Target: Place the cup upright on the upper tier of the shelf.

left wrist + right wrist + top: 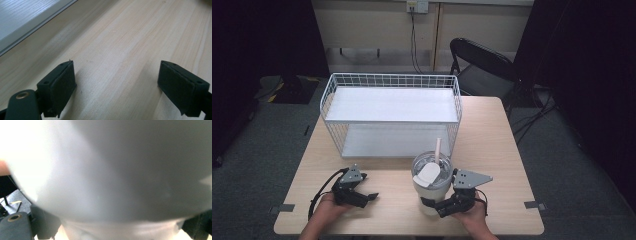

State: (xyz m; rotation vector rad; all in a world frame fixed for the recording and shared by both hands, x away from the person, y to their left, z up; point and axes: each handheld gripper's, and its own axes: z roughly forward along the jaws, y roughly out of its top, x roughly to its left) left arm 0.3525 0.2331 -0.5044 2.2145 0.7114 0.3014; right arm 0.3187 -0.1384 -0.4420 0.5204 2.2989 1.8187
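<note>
A light wooden table (492, 130) takes up the middle of the high view, with dark carpet around it and a black folding chair (482, 62) beyond its far right corner. On the table's far half, centre-left of the frame, stands a white wire rack (391, 107) with a white upper shelf and a white lower board.

In front of the rack's right end, in the lower centre of the frame, stands a large white tumbler (431, 195) with a clear lid, a white flap on top and a pale straw (438, 149) rising from it. The right gripper (443, 204) comes in from the lower right, its hand (474, 215) low at the table's near edge and its grey three-cornered plate lying level beside the cup. Its jaws reach leftward around the tumbler's lower body; in the right gripper view the blurred white wall (105, 170) of the cup sits between the two black jaws at the bottom corners, so it is clasping the cup.

The left gripper (364, 197) is in the lower left of the high view, well apart from the tumbler, held by the left hand (329, 207) with the forearm entering from the bottom edge and the jaws pointing right. In the left gripper view its pads (62, 87) stand wide apart over bare wood, released and holding nothing, with the rack's white board (27, 17) in the upper left corner.
</note>
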